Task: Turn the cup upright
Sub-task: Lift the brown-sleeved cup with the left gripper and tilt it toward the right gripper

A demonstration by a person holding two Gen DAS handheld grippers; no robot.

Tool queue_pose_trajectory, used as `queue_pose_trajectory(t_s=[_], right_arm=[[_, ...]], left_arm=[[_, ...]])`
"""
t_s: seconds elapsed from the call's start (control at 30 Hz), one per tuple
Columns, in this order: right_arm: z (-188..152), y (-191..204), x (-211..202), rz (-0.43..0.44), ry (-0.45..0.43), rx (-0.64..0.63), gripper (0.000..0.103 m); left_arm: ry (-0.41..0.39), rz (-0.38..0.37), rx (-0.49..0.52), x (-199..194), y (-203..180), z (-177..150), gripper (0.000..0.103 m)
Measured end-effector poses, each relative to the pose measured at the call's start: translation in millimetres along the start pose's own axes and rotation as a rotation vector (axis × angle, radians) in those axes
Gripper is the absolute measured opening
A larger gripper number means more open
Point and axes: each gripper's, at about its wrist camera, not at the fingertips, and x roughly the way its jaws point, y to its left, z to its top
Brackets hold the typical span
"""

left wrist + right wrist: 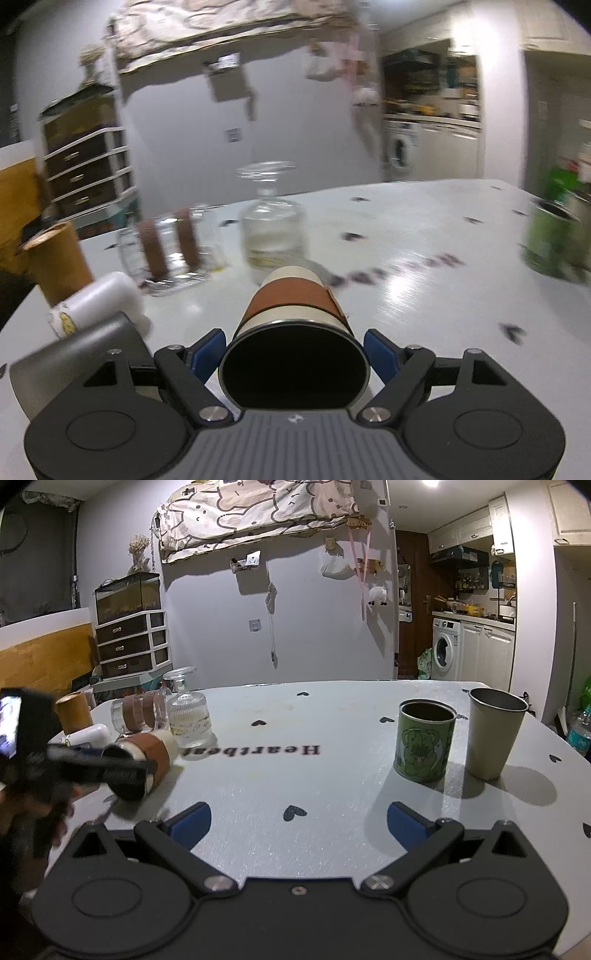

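A cream cup with a brown sleeve lies on its side on the white table, its dark mouth facing the left wrist camera. My left gripper has its blue pads on either side of the cup's rim, with small gaps, so it looks open around it. In the right wrist view the same cup lies at the left with the left gripper at its mouth. My right gripper is open and empty above the near part of the table.
Beyond the cup stand a glass bottle, a lying glass with brown bands, a brown cylinder and a white container. At the right stand a green tin and a grey tumbler.
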Motion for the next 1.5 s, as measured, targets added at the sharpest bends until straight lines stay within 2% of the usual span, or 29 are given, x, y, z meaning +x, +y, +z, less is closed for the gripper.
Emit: queue_pose_trajectory(t_s=[0.17, 0.3, 0.37, 0.4, 0.43, 0.5, 0.7, 0.93, 1.17, 1.33, 1.5], right_arm=[[0.8, -0.8, 0.8, -0.004, 0.001, 0.009, 0.103], [2.9, -1.4, 5.0, 0.012, 0.009, 0.015, 0.103], [9.3, 1.4, 11.5, 0.034, 0.01, 0.014, 0.103], [13.8, 4.0, 16.4, 0.051, 0.015, 0.013, 0.103], [16.7, 6.1, 21.1, 0.064, 0.02, 0.01, 0.103], [25.0, 14.1, 35.5, 0.096, 0.034, 0.002, 0.103], [34.6, 36.9, 91.9, 0.169, 0.167, 0.001, 0.103], [20.7, 43.3, 121.4, 0.134, 0.267, -0.026, 0.103], [0.6, 9.8, 103.9, 0.086, 0.306, 0.038, 0.103], [-15.4, -3.5, 75.4, 0.138, 0.316, 0.088, 0.102], [-23.9, 2.4, 51.5, 0.193, 0.314, 0.06, 0.102]], left_arm=[[-0.038, -0.088, 0.11, -39.5, -31.3, -26.0, 0.082], [-0.049, -0.209, 0.146, -71.2, -44.8, -45.1, 0.082], [-0.055, -0.244, 0.165, -81.1, -48.7, -51.1, 0.082], [-0.061, -0.253, 0.174, -84.5, -51.2, -54.1, 0.083], [-0.065, -0.258, 0.182, -87.2, -54.1, -57.0, 0.088], [-0.064, -0.235, 0.182, -89.4, -58.2, -61.5, 0.103], [-0.052, -0.198, 0.168, -90.9, -57.4, -70.4, 0.103], [-0.056, -0.161, 0.087, -97.5, -39.5, -80.8, 0.103], [-0.013, -0.083, -0.08, -83.4, -5.0, -83.3, 0.103], [-0.02, -0.06, -0.166, -77.3, 8.3, -77.5, 0.103], [-0.03, -0.069, -0.239, -74.8, 13.5, -70.8, 0.103]])
